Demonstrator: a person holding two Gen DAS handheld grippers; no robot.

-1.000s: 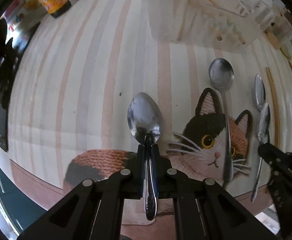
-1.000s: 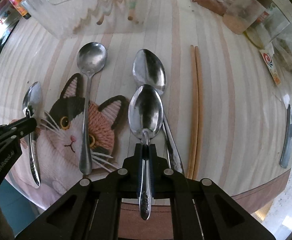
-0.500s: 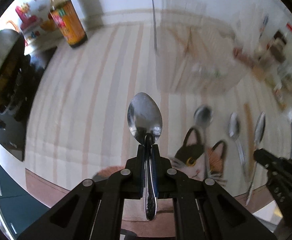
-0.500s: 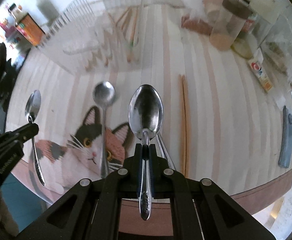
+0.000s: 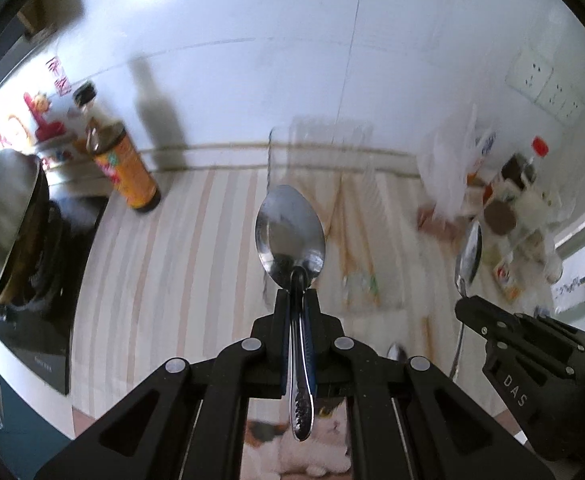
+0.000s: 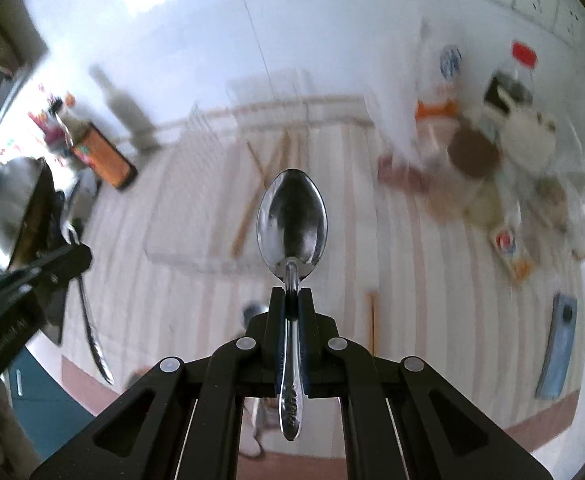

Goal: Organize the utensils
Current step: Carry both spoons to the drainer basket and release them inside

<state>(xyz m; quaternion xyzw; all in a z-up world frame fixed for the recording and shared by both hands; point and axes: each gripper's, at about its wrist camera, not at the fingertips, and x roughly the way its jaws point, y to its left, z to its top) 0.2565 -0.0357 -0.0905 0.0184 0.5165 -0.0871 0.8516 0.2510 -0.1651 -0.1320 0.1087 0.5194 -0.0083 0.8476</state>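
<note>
My left gripper [image 5: 297, 296] is shut on the handle of a steel spoon [image 5: 290, 232], bowl pointing forward, held high above the striped counter. My right gripper [image 6: 291, 294] is shut on a second steel spoon [image 6: 291, 226] in the same way. Each gripper shows in the other's view: the right one with its spoon in the left wrist view [image 5: 462, 302], the left one in the right wrist view [image 6: 80, 256]. A clear plastic utensil rack [image 6: 228, 200] holding wooden chopsticks stands ahead on the counter, blurred. One chopstick pair [image 6: 372, 324] lies on the counter below.
An orange-labelled sauce bottle [image 5: 126, 172] stands at the back left beside a steel pot [image 5: 4, 216] on a black cooktop. Jars, bags and packets [image 6: 488, 152] crowd the back right. A blue-grey object [image 6: 558, 352] lies near the right edge. The cat mat [image 5: 292, 440] shows below.
Both grippers have risen and tilted up with their spoons. The view has swung from the cat mat and loose spoons to the rack and back wall.
</note>
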